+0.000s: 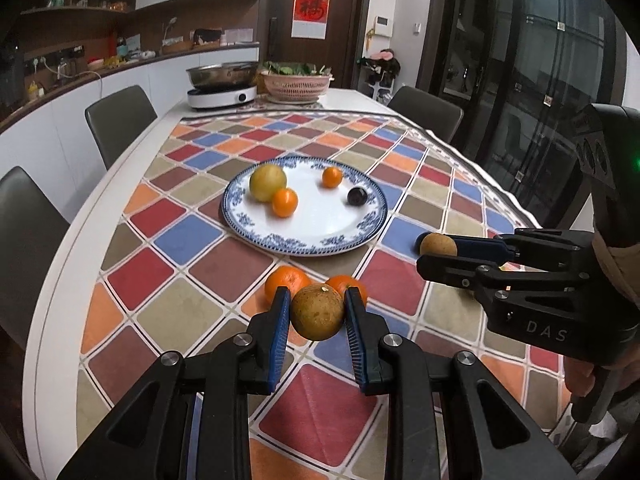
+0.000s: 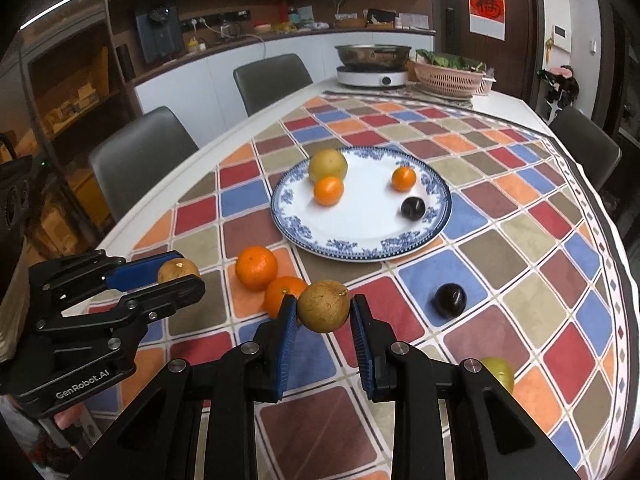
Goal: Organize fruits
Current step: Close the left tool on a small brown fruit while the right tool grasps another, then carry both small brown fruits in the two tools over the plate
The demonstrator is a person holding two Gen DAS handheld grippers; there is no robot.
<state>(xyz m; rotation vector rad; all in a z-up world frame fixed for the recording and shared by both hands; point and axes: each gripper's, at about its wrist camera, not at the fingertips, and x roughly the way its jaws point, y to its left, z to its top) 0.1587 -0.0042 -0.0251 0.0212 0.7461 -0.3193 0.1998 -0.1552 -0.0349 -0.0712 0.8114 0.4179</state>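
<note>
Brown and speckled, a round fruit (image 1: 317,312) sits clamped between the blue pads of the left tongs (image 1: 317,314), held just above the checked tablecloth (image 1: 188,236). The right tongs (image 2: 325,308) are likewise closed on a second brown fruit (image 2: 324,306), gripped at its sides between both pads. Each pair of tongs shows in the other's camera with its fruit at the fingertips.

Just beyond the two held fruits, two oranges (image 2: 256,267) lie touching each other on the cloth, near the blue-rimmed plate (image 2: 362,246). On the plate rest a yellow-green fruit (image 2: 328,165) with a small orange (image 2: 329,190) against it, another small orange (image 2: 403,179) apart from them, and a dark plum (image 2: 413,208) near the rim. A second dark plum (image 2: 450,300) lies on the cloth to the right of the right tongs, and a yellow-green fruit (image 2: 500,372) shows partly behind that tool's arm.
</note>
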